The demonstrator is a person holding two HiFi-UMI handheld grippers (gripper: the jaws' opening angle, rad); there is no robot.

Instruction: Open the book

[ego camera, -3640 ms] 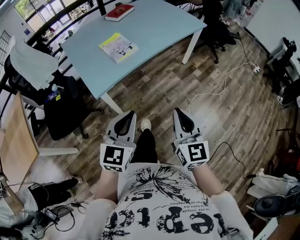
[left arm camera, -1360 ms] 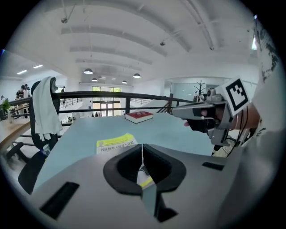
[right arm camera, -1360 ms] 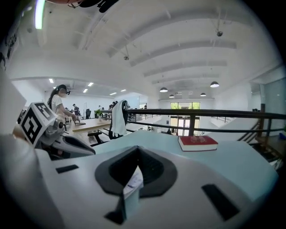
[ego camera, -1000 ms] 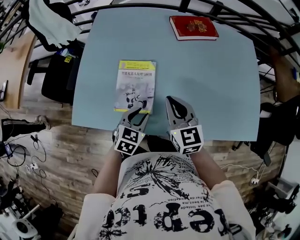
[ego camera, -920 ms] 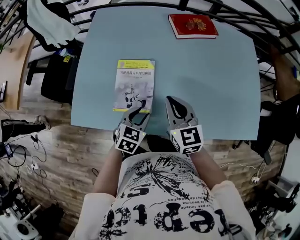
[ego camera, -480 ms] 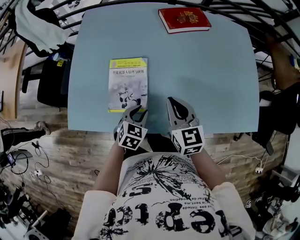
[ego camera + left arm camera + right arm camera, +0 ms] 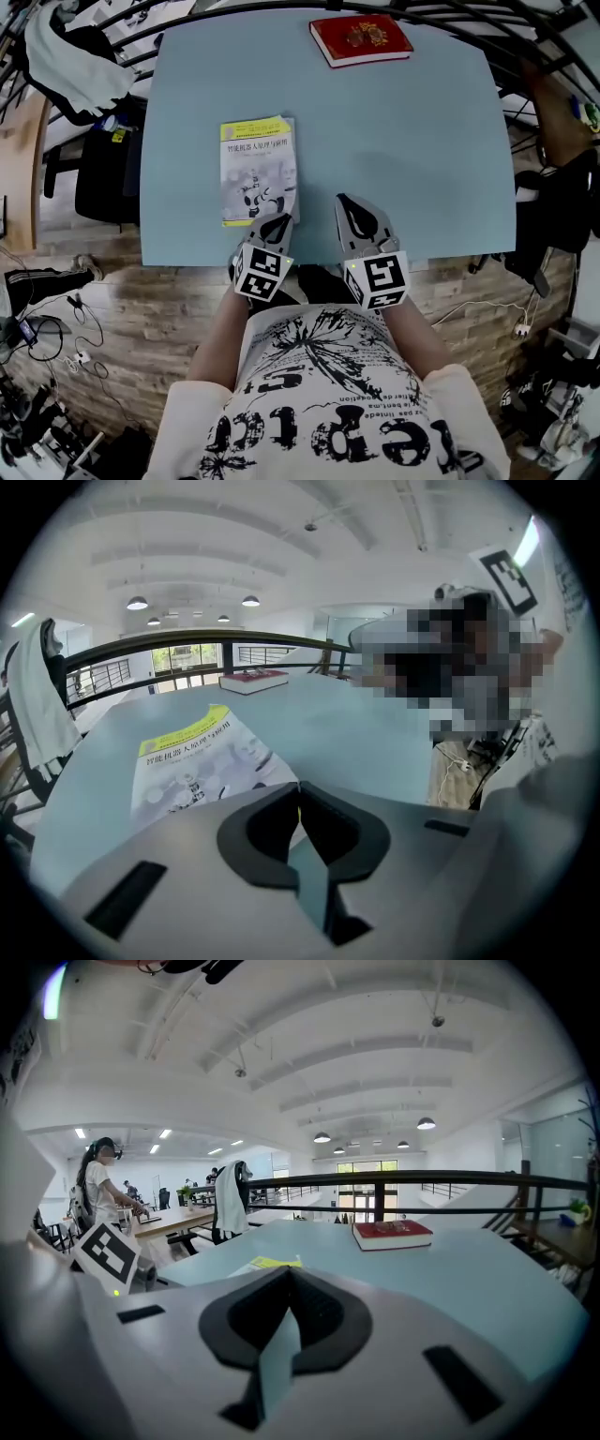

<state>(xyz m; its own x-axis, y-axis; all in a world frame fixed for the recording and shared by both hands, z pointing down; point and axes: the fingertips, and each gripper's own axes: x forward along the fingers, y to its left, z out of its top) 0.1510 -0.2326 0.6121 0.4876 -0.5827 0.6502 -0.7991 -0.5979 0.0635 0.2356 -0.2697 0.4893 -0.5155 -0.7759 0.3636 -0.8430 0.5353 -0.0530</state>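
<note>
The table [image 7: 403, 141] in front of you has a smooth, matt, pale-blue top that looks like laminate. Your paperback [image 7: 258, 169] has a slick paper cover with a faint sheen. The red hardback [image 7: 361, 39] at the far edge looks matt, with a shinier gilt stamp on its board. Below you, the floor [image 7: 122, 309] is wood-grain planking, streaked and low in gloss. Your T-shirt [image 7: 328, 394] is soft white cloth with flat black print.
</note>
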